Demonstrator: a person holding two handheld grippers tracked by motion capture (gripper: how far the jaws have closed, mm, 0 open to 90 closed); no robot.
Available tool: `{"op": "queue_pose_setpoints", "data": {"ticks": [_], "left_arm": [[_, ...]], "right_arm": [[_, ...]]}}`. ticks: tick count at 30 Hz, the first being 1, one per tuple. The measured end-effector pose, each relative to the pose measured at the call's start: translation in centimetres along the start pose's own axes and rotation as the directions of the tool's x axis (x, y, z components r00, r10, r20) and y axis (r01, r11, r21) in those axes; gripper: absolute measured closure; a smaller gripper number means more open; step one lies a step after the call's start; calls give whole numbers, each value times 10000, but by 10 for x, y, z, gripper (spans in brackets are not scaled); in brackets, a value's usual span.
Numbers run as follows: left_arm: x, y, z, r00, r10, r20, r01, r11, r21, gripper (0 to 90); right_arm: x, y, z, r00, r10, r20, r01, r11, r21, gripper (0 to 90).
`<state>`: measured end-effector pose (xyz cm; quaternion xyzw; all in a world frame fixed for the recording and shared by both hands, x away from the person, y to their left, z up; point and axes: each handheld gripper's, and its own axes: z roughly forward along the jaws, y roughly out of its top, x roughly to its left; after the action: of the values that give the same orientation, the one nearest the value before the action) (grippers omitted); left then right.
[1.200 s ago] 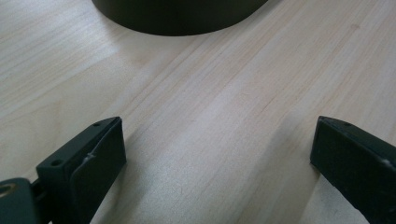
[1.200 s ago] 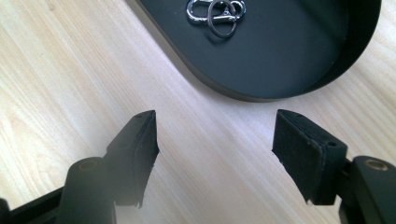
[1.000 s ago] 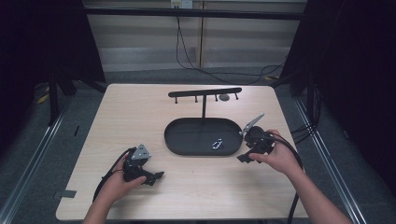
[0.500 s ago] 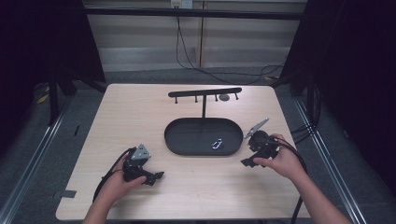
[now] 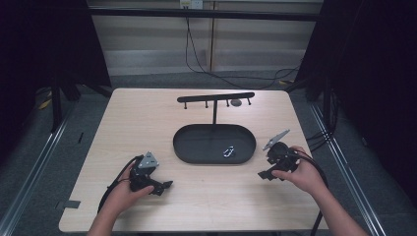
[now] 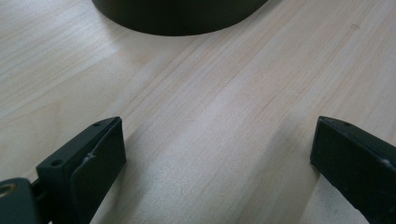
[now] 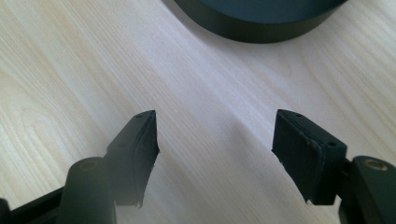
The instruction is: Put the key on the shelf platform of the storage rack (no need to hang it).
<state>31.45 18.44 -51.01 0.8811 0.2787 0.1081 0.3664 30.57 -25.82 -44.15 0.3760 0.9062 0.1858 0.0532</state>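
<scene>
On the pale wooden tabletop [image 5: 147, 123], the left gripper [image 5: 156, 185] rests low near the front-left, its jaws spread wide over bare wood. At centre sits a black oval tray [image 5: 192, 147] with a small metal carabiner [image 5: 228, 152] inside, and a T-shaped hook stand [image 5: 215, 98] rises from its back. Right of the tray, the right gripper [image 5: 266, 173] hovers with jaws wide apart and empty.
</scene>
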Motion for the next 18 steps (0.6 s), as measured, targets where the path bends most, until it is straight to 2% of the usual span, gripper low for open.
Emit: {"op": "queue_pose_setpoints", "data": {"ticks": [18], "left_arm": [[0, 0, 0, 10000, -22, 3, 22, 10000, 8, 30]], "right_arm": [[-3, -22, 0, 9996, 260, -84, -261, 9996, -84, 312]]}}
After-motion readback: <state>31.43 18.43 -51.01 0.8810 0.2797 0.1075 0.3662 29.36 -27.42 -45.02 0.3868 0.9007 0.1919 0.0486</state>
